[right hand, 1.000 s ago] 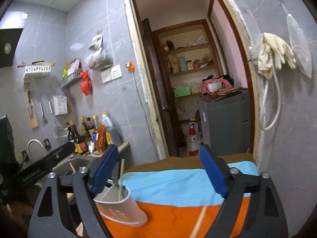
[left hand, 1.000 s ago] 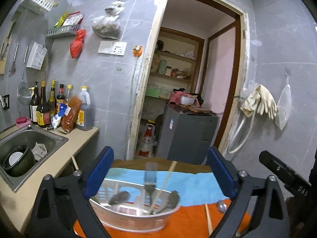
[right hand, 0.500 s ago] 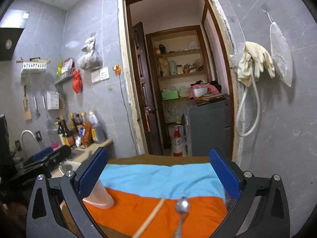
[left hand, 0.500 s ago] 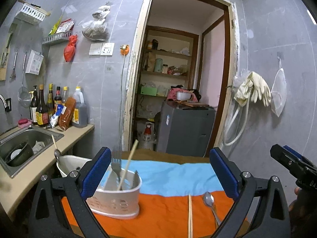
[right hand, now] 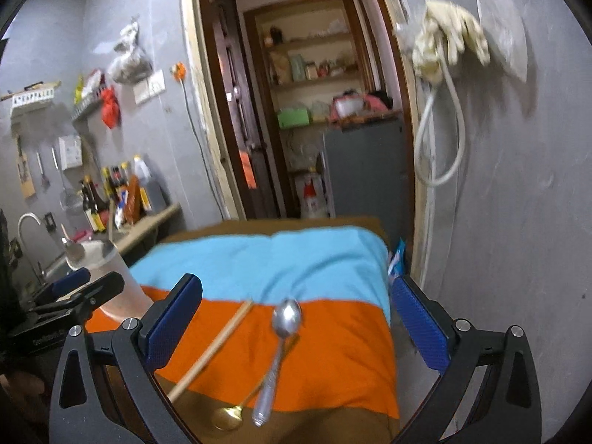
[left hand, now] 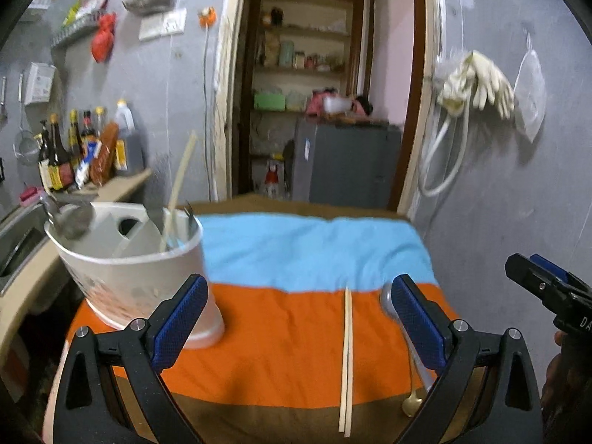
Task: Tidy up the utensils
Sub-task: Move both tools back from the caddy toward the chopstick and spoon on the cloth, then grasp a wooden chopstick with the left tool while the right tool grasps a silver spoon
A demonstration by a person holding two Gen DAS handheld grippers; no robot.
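Observation:
A white utensil caddy (left hand: pixel 133 277) stands on the orange band of the cloth at the left, holding a chopstick, a fork and a spoon. My left gripper (left hand: pixel 296 318) hovers open beside it, nothing between its blue pads. A pair of wooden chopsticks (left hand: pixel 347 359) lies on the orange cloth in front of it. In the right wrist view, a silver spoon (right hand: pixel 279 351), a small gold spoon (right hand: pixel 229 416) and the chopsticks (right hand: pixel 211 349) lie between the wide-open jaws of my right gripper (right hand: pixel 296 322), untouched. The caddy (right hand: pixel 111 277) shows at the left there.
The table wears a blue, orange and brown cloth (left hand: pixel 314 248). A counter with a sink (left hand: pixel 22 236) and sauce bottles (left hand: pixel 74 151) runs along the left. A doorway leads to shelves and a grey cabinet (left hand: pixel 344 162). A grey wall with gloves (right hand: pixel 447 40) stands close on the right.
Both grippers have dropped lower and closer to the table. The caddy slid left in the left view; the spoons and chopsticks came into full view between the right jaws, which opened wider.

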